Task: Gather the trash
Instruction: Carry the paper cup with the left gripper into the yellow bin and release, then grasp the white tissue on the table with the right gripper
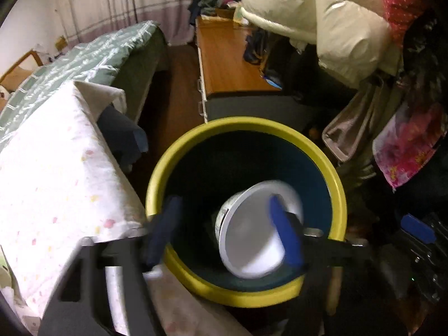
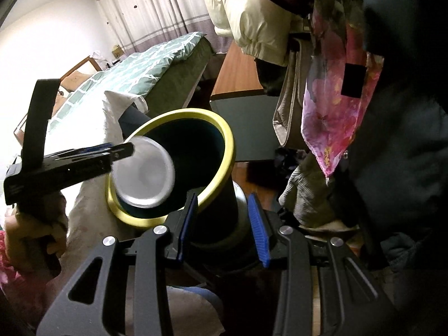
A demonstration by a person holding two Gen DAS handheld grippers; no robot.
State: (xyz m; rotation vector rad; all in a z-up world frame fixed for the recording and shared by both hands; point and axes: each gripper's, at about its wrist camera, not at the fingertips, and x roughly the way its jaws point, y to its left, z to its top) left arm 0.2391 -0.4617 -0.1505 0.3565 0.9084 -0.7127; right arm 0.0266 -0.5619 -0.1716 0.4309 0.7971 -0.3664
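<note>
A: Left gripper [image 1: 224, 232] first. Fingers?

B: Spread wide, blue pads [image 1: 285, 235] far apart. A white cup [image 1: 252, 232] sits blurred between them, over the mouth of the bin [image 1: 246, 128]. It overlaps the right pad; can't tell if they touch. Not pinched.

A: Right gripper [image 2: 224, 224]?

B: Parted too, straddling the bin's dark wall [image 2: 221, 212] just under the yellow rim. Pads look apart from the wall, so no grip.

A: What differs between the views?

B: The left wrist view looks straight down into the bin, dark inside. The right wrist view shows the left gripper [image 2: 123, 151] from the side, the cup's bottom [image 2: 142, 170] at its tip, tilted over the rim, plus the person's hand [image 2: 30, 232] on the handle.

A: Surroundings?

B: Bed [image 1: 78, 64] left, jacket [image 1: 322, 19] hanging right.
</note>
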